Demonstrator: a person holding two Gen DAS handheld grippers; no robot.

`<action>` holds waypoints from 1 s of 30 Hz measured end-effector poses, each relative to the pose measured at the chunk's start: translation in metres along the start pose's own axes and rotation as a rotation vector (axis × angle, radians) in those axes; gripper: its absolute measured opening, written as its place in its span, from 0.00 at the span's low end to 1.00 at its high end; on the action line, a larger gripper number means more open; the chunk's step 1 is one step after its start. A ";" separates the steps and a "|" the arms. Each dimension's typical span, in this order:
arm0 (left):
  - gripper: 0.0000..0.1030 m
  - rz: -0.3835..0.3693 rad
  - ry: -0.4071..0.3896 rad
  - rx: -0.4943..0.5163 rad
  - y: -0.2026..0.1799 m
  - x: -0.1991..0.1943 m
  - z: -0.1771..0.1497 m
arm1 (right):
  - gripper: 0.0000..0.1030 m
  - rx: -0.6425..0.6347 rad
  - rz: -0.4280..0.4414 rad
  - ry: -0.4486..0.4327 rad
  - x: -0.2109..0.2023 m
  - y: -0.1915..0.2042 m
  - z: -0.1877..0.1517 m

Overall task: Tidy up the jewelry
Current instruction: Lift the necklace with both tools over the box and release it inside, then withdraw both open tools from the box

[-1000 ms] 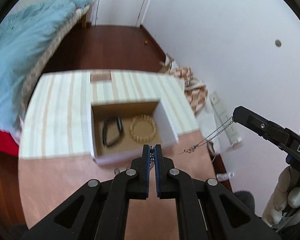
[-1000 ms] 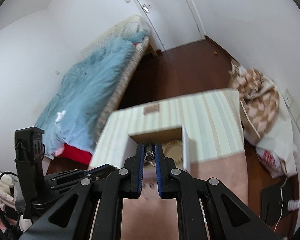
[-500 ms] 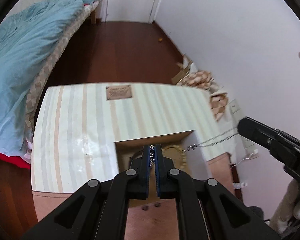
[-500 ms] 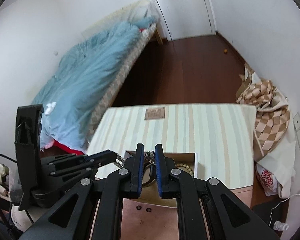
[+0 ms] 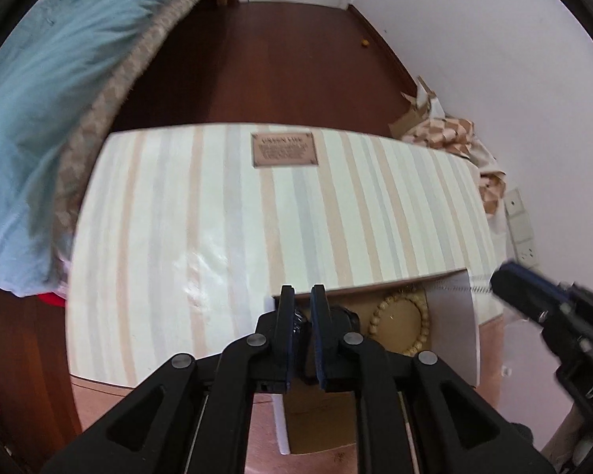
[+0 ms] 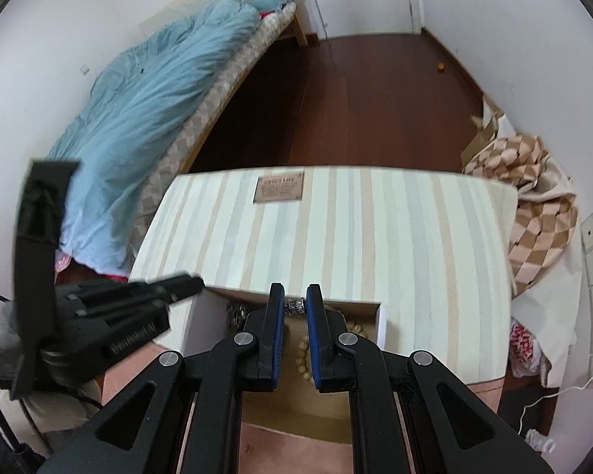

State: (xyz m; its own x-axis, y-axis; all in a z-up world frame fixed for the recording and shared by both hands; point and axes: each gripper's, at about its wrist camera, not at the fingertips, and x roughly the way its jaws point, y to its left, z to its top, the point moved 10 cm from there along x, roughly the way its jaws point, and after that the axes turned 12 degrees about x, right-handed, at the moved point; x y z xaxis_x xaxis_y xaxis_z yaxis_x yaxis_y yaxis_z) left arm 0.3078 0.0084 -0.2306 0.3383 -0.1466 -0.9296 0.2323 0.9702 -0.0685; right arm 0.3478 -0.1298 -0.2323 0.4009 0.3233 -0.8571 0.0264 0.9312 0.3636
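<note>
Two grippers work over an open cardboard box [image 5: 452, 328] that sits on the table [image 5: 490, 339], against a striped cushion [image 5: 217, 213] bearing a brown label [image 5: 284, 149]. We see a bed with a blue duvet [image 6: 150, 91] to the left and a checked cloth [image 6: 533, 205] to the right, both clear of the box.

The left gripper [image 5: 302, 308] has its jaws slightly apart, with a bit of silver chain [image 5: 297, 320] between them; we cannot tell whether they grip it. The right gripper [image 6: 295, 306] has its jaws clamped on the other end of the chain [image 6: 295, 305]. Inside the box lies a beaded bracelet [image 5: 399, 326]; the left gripper's fingers hide most of a dark ring beside it. The chain's span toward the right gripper is blurred by motion.

Compared with half a second ago, both grippers are lower and closer to the box, and the left jaws, then pressed together, now show a gap.
</note>
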 end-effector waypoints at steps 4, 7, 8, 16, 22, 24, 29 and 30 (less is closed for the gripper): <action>0.79 0.049 -0.033 -0.027 0.010 -0.010 0.001 | 0.12 -0.012 -0.049 0.072 0.010 -0.009 -0.017; 0.81 0.094 -0.051 -0.043 0.020 -0.015 -0.003 | 0.19 -0.007 -0.081 0.153 0.018 -0.018 -0.034; 0.81 0.105 -0.047 -0.044 0.022 -0.015 -0.004 | 0.29 -0.002 -0.076 0.159 0.018 -0.019 -0.037; 0.94 0.176 -0.092 -0.043 0.029 -0.034 -0.029 | 0.61 -0.017 -0.107 0.119 -0.006 -0.027 -0.047; 1.00 0.243 -0.127 -0.018 0.023 -0.050 -0.048 | 0.93 -0.056 -0.279 0.012 -0.023 -0.041 -0.054; 1.00 0.246 -0.125 -0.017 0.020 -0.051 -0.055 | 0.99 -0.050 -0.309 -0.005 -0.025 -0.045 -0.057; 1.00 0.250 -0.112 -0.014 0.011 -0.055 -0.075 | 0.99 -0.038 -0.366 -0.035 -0.031 -0.053 -0.072; 1.00 0.251 -0.113 -0.013 0.010 -0.057 -0.079 | 0.99 -0.032 -0.370 -0.038 -0.033 -0.054 -0.076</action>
State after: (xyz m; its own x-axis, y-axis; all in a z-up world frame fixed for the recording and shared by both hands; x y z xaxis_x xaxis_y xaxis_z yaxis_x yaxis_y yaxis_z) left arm 0.2192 0.0411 -0.2071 0.4833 0.0792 -0.8718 0.1170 0.9811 0.1540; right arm 0.2631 -0.1780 -0.2511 0.4035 -0.0420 -0.9140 0.1476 0.9889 0.0197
